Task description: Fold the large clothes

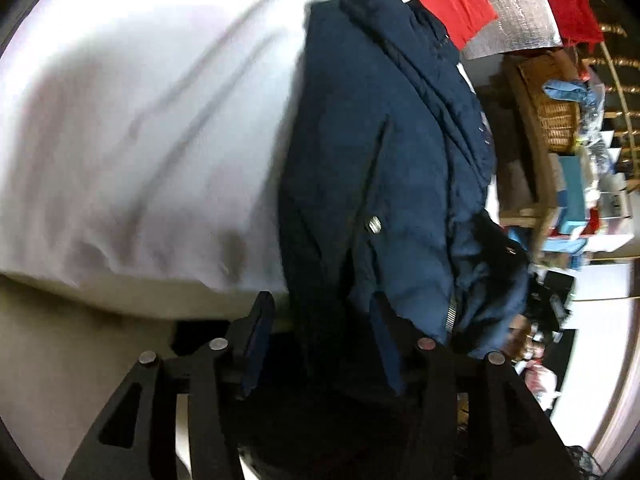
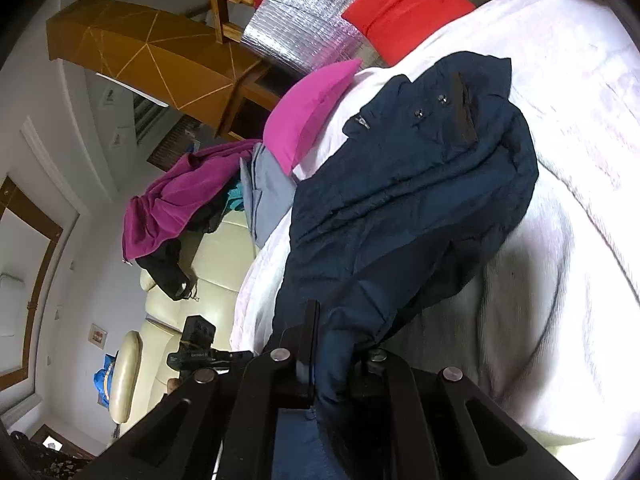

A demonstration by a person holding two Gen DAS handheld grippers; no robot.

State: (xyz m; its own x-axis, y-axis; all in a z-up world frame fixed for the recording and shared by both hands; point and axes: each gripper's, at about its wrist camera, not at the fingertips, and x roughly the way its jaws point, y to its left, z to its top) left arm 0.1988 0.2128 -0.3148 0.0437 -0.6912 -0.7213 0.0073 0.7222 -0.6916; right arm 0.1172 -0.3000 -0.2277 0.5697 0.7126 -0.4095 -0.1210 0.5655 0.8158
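Lying jacket (image 2: pixel 412 184) in right tool (image 2: pixel 332 344)

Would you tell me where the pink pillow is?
In the right wrist view, the pink pillow lies upper centre on the white sheet, left of the navy jacket.

The navy jacket (image 2: pixel 412 184) is matt quilted cloth with small shiny metal snaps. The white sheet (image 2: pixel 580 120) is soft, creased cloth. The far silver panel (image 2: pixel 296 28) looks foil-like, glittery.

Looked down, close up, from each hand's tool. Both saw the blue jacket (image 1: pixel 360 160) (image 2: pixel 420 184) on white sheet (image 1: pixel 140 140) (image 2: pixel 560 120).
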